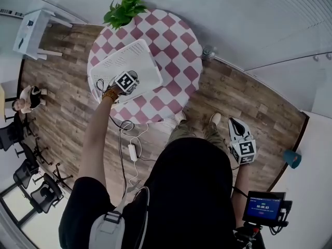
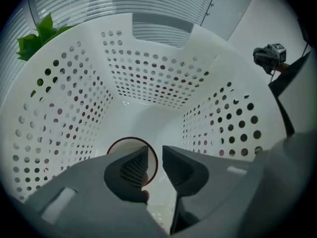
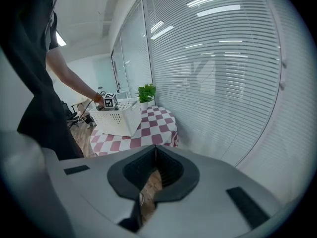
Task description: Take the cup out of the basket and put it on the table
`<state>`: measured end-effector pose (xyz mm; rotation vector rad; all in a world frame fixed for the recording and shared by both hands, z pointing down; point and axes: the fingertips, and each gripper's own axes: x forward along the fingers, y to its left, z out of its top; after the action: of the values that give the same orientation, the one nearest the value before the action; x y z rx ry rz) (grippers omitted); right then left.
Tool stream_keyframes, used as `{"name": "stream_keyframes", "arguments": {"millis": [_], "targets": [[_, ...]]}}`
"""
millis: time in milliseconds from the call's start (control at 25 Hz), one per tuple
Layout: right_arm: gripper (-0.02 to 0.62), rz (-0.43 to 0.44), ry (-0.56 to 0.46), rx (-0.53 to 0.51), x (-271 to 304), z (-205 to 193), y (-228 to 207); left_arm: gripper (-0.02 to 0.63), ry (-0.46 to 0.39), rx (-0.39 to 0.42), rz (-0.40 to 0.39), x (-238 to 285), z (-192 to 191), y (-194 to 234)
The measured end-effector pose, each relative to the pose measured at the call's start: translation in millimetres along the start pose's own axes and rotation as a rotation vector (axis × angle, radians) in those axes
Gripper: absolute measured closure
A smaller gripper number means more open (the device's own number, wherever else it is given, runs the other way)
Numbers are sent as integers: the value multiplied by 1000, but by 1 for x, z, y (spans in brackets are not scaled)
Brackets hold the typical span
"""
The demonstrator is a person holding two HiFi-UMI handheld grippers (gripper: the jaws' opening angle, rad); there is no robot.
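So far only the reach is done: left gripper (image 2: 154, 150), jaws spread astride the cup (image 2: 127, 144) rim inside the basket (image 2: 148, 78), has not yet pinched or lifted; right gripper (image 3: 155, 150) hangs closed, empty.

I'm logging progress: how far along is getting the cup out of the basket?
Done: nothing yet; the cup sits on the basket floor. In hand: the left gripper is down inside the basket, jaws apart astride the cup's rim, not closed. Left: grip, lift out, set on the table. The right gripper is shut, empty, away from the table.
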<state>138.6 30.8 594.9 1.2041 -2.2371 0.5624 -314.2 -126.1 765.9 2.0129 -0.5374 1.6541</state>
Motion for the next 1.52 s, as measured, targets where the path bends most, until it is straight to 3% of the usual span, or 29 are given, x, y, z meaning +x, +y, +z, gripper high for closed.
{"name": "stream_keyframes", "arguments": {"millis": [280,440,760,960,1240,1520], "targets": [[584,-1,1,7,-1,-3,0,522,69,17,-2,7,-3,1],[584,-13,5,15,-1,-6,-5,522,144,-14,17,14,-8,5],[584,-18,0,25,-3,-6,-6,522,230,-47,-17,24,-15,2],[584,-22,1,35,-5,-9,-7,542,275,-30,33,29,-18,6],[584,-17,1,49,-5,-14,-5,571,248,10,108,23,-19,13],[586,4,2,52,-2,-15,-1,571,197,142,210,21,-17,10]]}}
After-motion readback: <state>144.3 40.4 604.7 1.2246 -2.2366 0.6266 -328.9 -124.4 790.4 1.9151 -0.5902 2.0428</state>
